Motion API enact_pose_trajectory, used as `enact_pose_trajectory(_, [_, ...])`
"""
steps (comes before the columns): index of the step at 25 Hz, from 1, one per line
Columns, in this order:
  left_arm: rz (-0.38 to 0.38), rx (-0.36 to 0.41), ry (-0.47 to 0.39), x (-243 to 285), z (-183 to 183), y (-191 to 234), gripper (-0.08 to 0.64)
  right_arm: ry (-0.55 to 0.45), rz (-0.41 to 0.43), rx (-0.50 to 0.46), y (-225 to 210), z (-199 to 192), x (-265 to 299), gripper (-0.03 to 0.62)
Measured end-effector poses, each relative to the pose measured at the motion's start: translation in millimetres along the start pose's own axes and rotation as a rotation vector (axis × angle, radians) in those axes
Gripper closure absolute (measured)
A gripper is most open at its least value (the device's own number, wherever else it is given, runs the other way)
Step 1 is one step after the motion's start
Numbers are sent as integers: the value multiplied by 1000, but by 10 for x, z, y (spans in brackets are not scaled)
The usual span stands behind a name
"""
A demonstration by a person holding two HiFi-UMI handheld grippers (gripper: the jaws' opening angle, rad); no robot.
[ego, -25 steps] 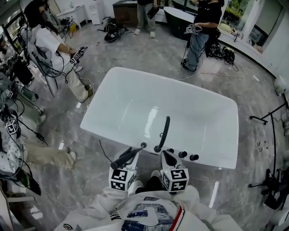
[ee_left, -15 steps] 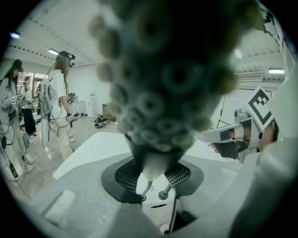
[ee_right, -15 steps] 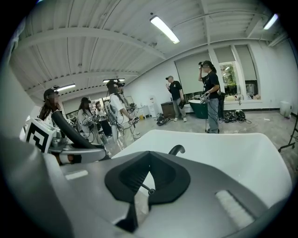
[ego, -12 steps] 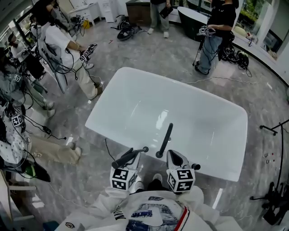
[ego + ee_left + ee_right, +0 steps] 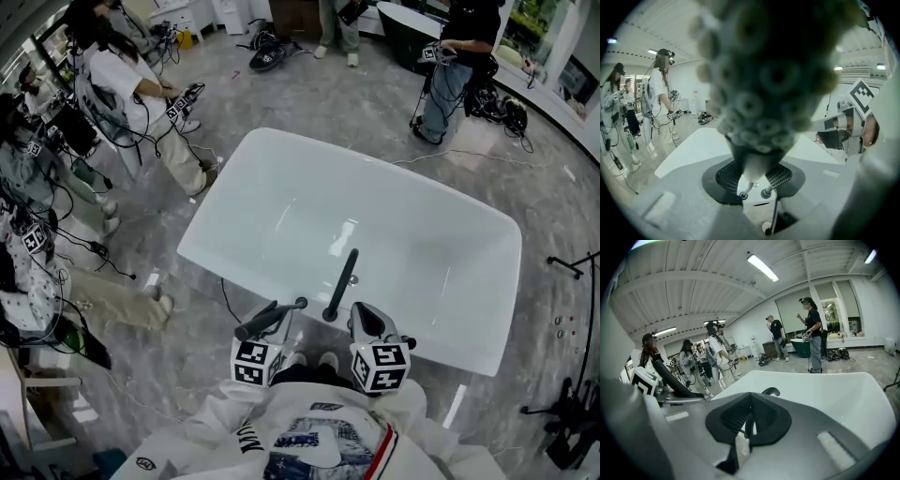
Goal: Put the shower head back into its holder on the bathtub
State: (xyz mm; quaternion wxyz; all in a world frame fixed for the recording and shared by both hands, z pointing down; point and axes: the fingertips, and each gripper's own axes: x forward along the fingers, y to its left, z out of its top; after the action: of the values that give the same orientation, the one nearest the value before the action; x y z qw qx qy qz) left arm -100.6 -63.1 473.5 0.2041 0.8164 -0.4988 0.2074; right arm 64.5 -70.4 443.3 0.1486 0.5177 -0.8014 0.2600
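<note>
While my left claw [image 5: 279, 324] clamps the one shower head [image 5: 262, 322], my empty right claw [image 5: 362, 315] is closed; both tilt down over one bathtub [image 5: 281, 202].

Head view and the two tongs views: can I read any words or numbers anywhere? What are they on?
No word or number reads clearly in any view.
Print on the person's top: too blurred to read.
Round patch on the sleeve: too small to read.
Left marker cube and right marker cube: black-and-white squares only, no letters.
</note>
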Motion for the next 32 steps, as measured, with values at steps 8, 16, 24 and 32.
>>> enact_pose_trajectory(8, [-37, 23, 48, 155, -69, -30, 422, 30, -45, 48, -117, -113, -42, 586])
enact_pose_trajectory(16, [-79, 48, 65, 322, -23, 57, 422, 40, -92, 77, -90, -153, 161, 586])
enact_pose_trajectory(24, [-107, 56, 88, 422, -162, 178, 422, 65, -143, 114, -74, -347, 227, 586])
enact_pose_trajectory(32, [-127, 53, 99, 558, -371, 176, 422, 80, -187, 168, -212, -554, 167, 586])
